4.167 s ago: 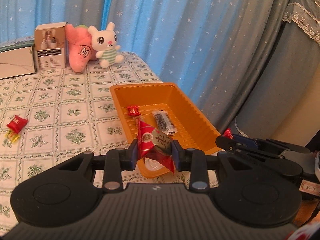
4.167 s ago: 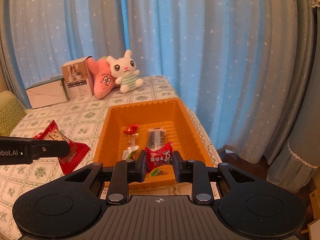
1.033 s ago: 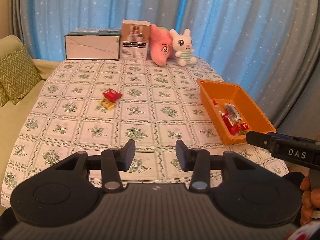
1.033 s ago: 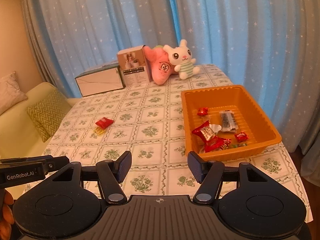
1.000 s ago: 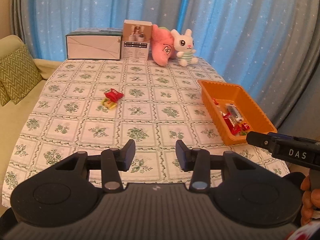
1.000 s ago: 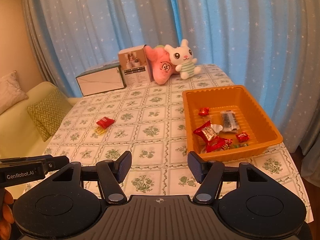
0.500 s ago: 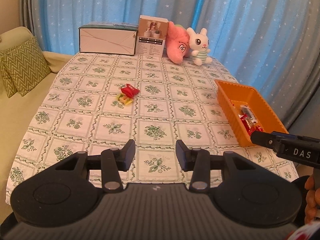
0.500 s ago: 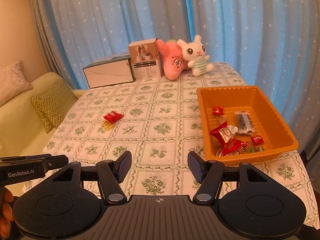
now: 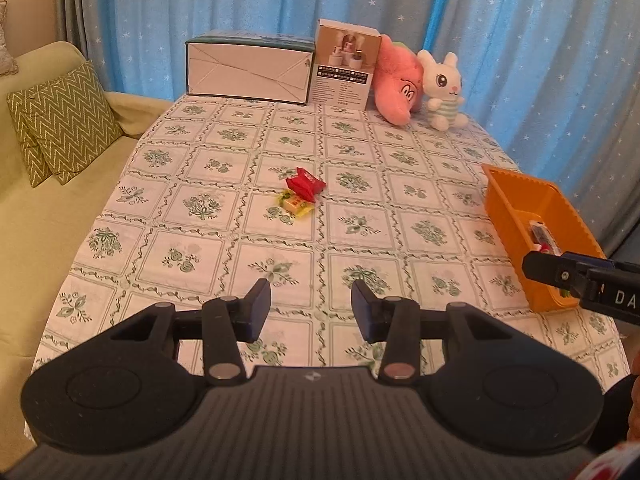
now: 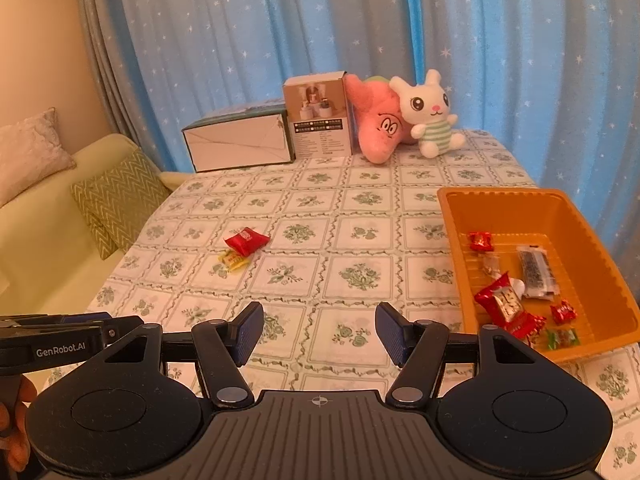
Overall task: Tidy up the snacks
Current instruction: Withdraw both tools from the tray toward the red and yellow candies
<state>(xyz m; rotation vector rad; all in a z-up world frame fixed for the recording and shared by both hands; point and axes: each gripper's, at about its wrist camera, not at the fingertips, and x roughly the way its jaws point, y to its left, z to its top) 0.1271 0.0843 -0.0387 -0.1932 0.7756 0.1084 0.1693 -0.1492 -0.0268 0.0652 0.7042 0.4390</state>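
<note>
A red snack packet (image 9: 305,183) (image 10: 246,239) and a small yellow candy (image 9: 295,203) (image 10: 233,260) lie together on the tablecloth mid-table. The orange tray (image 10: 532,208) (image 9: 516,200) stands at the table's right edge and holds several snacks, among them a red packet (image 10: 505,305) and a dark bar (image 10: 535,268). My left gripper (image 9: 310,307) is open and empty above the near table edge. My right gripper (image 10: 319,333) is open and empty, left of the tray.
A white box (image 9: 249,69), a small carton (image 9: 345,63), a pink plush (image 9: 398,84) and a white bunny plush (image 9: 443,88) stand along the far edge. A sofa with zigzag cushions (image 9: 60,120) is at the left. Blue curtains hang behind.
Both grippers have let go of their snacks into the tray and pulled back. Over the last second both views have swung left, bringing the loose snacks nearer centre.
</note>
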